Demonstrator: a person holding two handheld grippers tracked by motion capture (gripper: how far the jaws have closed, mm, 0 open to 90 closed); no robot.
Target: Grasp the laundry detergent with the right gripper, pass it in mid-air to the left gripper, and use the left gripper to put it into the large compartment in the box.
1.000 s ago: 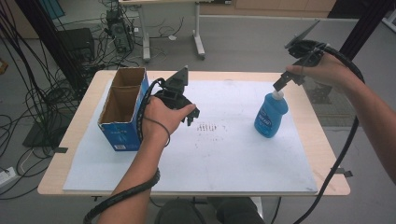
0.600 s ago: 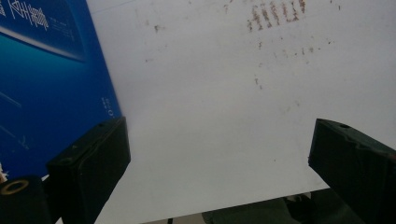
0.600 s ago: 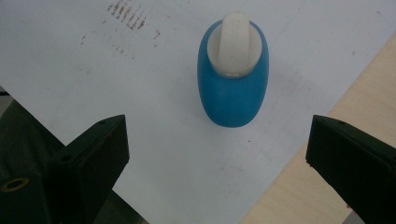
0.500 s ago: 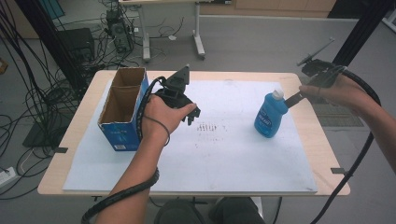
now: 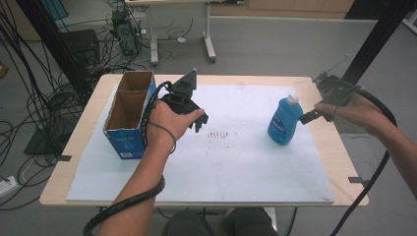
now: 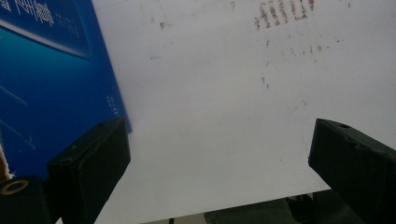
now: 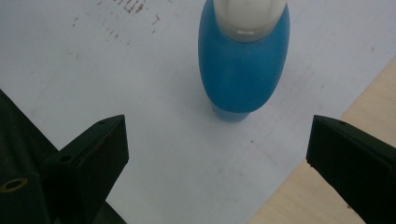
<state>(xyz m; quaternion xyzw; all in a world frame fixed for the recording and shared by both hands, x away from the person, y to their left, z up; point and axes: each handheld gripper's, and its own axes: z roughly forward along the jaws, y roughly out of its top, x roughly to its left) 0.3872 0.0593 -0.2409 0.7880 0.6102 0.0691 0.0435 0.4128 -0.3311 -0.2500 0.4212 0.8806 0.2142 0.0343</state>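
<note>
Right tool (image 5: 314, 116) beside bottle (image 5: 284, 121), gaping

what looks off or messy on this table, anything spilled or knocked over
Nothing is knocked over: the blue bottle stands upright with its cap on, and the open cardboard box sits squarely at the sheet's left edge. The one blemish is a patch of brownish smudge marks on the white sheet; it looks like dried staining, not a fresh spill.
</note>
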